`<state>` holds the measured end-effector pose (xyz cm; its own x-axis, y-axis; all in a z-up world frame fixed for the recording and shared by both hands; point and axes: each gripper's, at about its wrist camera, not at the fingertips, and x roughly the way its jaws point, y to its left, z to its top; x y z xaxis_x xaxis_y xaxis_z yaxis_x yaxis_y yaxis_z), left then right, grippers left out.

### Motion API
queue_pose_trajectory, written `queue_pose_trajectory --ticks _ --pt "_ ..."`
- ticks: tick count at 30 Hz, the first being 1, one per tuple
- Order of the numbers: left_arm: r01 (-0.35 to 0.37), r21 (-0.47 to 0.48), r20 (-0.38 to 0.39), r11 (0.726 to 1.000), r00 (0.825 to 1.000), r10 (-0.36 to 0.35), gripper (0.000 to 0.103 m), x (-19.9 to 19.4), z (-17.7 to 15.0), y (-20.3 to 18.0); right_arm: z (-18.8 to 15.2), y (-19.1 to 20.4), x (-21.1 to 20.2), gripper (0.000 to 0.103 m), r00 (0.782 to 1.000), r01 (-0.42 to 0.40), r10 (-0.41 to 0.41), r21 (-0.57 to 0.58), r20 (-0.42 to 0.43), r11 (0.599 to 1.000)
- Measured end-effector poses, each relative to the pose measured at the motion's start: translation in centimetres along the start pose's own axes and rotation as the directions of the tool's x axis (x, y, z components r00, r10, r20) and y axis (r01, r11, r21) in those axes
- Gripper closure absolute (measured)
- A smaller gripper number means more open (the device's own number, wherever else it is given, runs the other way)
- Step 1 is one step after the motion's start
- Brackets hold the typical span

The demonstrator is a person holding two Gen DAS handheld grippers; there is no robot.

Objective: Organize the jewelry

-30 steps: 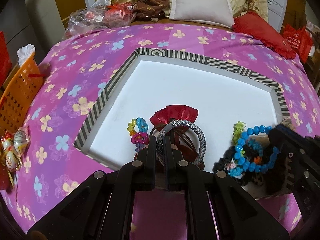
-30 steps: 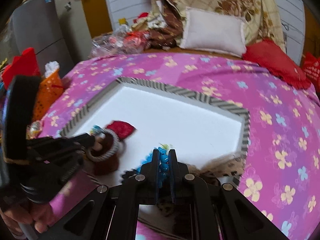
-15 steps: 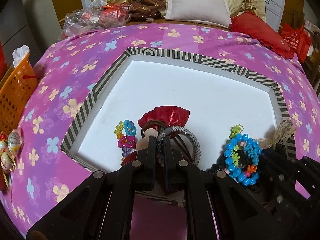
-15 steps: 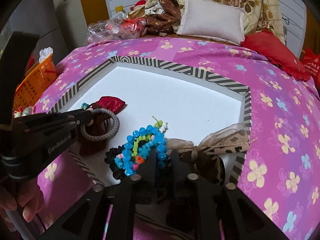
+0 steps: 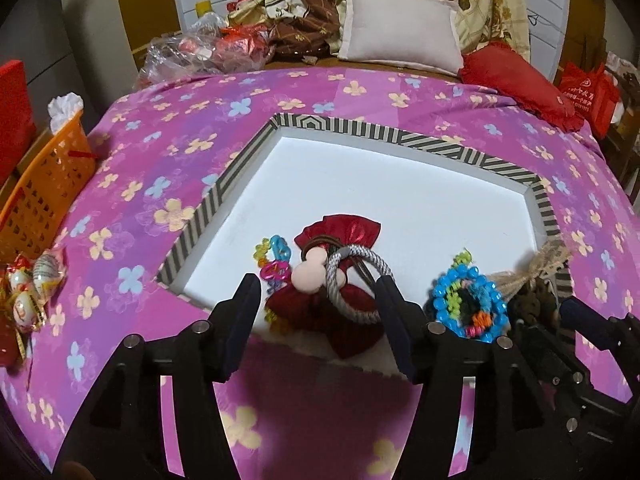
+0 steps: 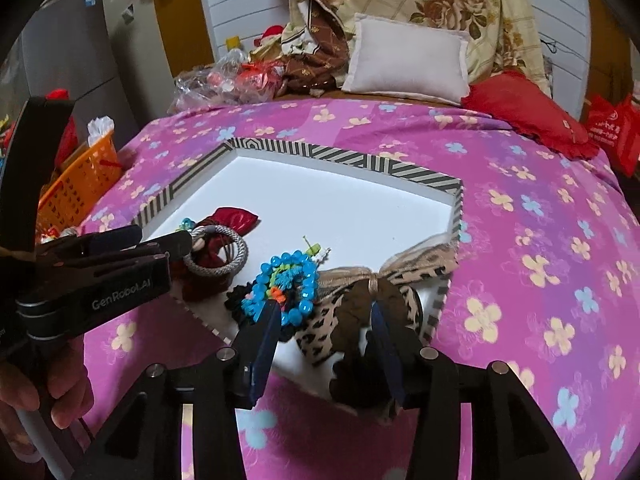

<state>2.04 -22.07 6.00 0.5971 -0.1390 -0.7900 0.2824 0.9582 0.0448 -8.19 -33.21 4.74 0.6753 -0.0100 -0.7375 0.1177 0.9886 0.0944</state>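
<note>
A white tray with a striped rim (image 5: 440, 142) (image 6: 340, 156) lies on the pink flowered bedspread. At its near edge a grey rope ring (image 5: 362, 249) (image 6: 216, 272) rests on a red pouch (image 5: 348, 232), beside a pink hair tie (image 5: 308, 276) and a coloured plastic chain (image 5: 276, 260). My left gripper (image 5: 318, 300) stands over the ring, jaws opening, pads off it. A blue bead bracelet (image 5: 440, 300) (image 6: 272, 268) lies on a black scrunchie (image 6: 236, 300). My right gripper (image 6: 326, 312) is opening too, with a leopard-print bow (image 6: 420, 268) between its fingers, untouched by the pads.
An orange basket (image 5: 44, 184) stands off the bed's left edge, with wrapped sweets (image 5: 28, 288) near it. A white pillow (image 5: 400, 36), a red cushion (image 5: 516, 76) and plastic bags (image 5: 200, 52) sit at the far end. A hand (image 6: 52, 392) holds the left gripper.
Both grippers were shut, the left on the grey ring, the right on the blue bead bracelet. Both have let go and drawn back; ring and bracelet now lie in the tray.
</note>
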Motion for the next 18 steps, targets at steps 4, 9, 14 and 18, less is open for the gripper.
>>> queue_pose_trajectory --ticks 4,9,14,18 --pt "-0.008 0.008 0.025 1.000 1.000 0.008 0.042 -1.9 -1.0 0.1 -0.9 0.3 -1.3 0.057 1.000 0.003 -0.003 0.013 0.012 1.000" --pt "-0.030 0.011 0.073 0.999 0.997 0.029 0.042 -4.6 -2.4 0.3 -1.9 0.7 -3.3 0.034 0.999 0.011 -0.013 0.047 0.046 0.999" --pt "-0.036 0.001 0.103 0.999 0.994 0.035 0.042 -7.4 -4.3 0.7 -2.9 1.8 -5.3 0.034 0.998 0.011 -0.014 0.057 0.059 0.998" --pt "-0.042 -0.012 0.118 0.999 0.992 0.043 0.042 -9.1 -5.5 0.9 -3.7 2.7 -6.7 0.032 0.997 0.012 -0.016 0.054 0.075 0.998"
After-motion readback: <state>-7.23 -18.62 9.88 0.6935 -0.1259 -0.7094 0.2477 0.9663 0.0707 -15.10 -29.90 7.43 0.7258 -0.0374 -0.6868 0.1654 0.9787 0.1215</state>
